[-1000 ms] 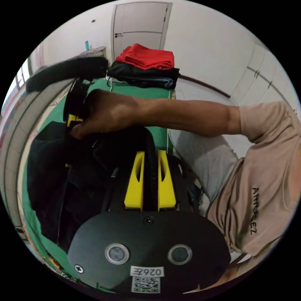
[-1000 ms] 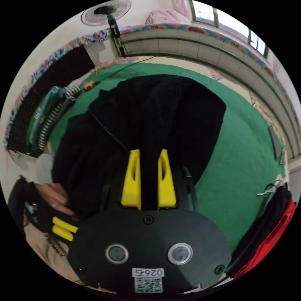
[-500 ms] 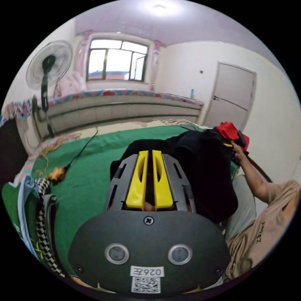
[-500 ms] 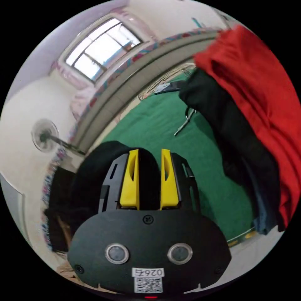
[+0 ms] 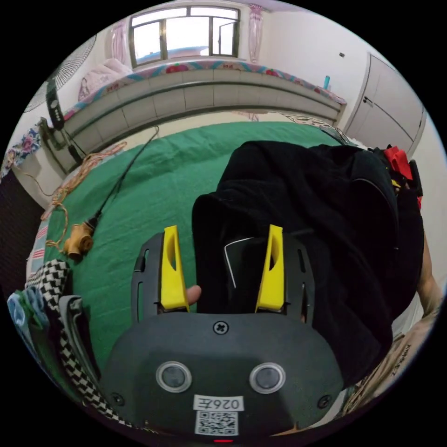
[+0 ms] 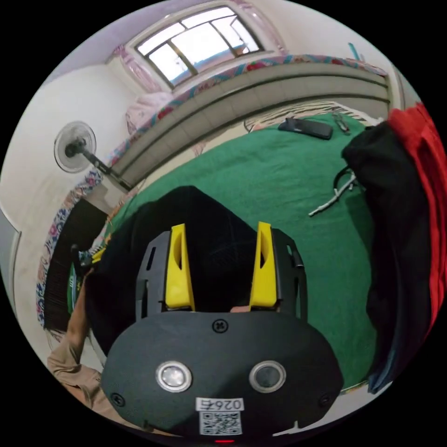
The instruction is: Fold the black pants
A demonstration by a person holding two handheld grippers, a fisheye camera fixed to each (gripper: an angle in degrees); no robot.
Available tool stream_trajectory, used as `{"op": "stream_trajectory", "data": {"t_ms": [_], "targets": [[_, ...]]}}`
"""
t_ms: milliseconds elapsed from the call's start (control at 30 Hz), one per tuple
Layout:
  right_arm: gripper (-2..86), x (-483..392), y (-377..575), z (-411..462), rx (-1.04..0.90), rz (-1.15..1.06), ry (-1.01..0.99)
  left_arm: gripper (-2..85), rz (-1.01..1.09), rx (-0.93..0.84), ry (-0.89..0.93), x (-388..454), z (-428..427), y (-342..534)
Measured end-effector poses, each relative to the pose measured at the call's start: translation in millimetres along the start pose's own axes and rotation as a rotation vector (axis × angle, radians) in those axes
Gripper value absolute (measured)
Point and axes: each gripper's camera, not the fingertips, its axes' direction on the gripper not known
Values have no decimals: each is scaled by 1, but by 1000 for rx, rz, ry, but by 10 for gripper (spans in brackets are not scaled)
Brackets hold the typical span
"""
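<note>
Both jaws stood wide: the left gripper (image 5: 222, 260) and right gripper (image 6: 219, 260) held nothing, the black pants (image 5: 302, 219) bunched on the green bedspread (image 5: 153, 186) (folding apparently unfinished, still needing squaring).

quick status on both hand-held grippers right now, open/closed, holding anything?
Left hand-held gripper: open, jaws spread, black pants lying between them, not clamped.
Right hand-held gripper: open, jaws apart over the black pants, nothing gripped.
</note>
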Motion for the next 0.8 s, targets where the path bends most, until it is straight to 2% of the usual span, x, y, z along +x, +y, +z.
{"op": "stream_trajectory", "data": {"t_ms": [67,200,233,267,300,333,367,467,567,633,733,800], "targets": [[200,-18,-11,37,-113,-42,36,270,-20,-52,43,-9,17,-7],[199,-52,-16,74,-152,-105,169,266,-64,-77,129,-34,25,-17],[184,-65,-16,82,-165,-144,220,252,-46,-89,108,-33,26,-20],[129,-78,-17,89,-189,-175,277,244,-38,-93,93,-32,27,-21],[102,-85,-17,91,-199,-190,312,187,-10,-86,67,-29,26,-22],[39,-99,-15,95,-207,-227,400,135,55,-64,103,-24,22,-23],[4,-113,-12,97,-214,-278,446,111,95,-55,137,-22,21,-24],[-10,-142,-7,97,-233,-356,482,68,118,-44,158,-22,11,-29],[-12,-163,-4,78,-173,-389,348,37,13,95,293,-44,-21,-25],[-12,-173,-3,56,-92,-383,234,18,-59,253,424,-62,-56,-18],[-13,-195,2,13,67,-417,144,5,-69,426,376,-66,-105,-10],[-14,-214,4,-13,156,-463,158,1,-81,540,361,-73,-137,-4]]}}
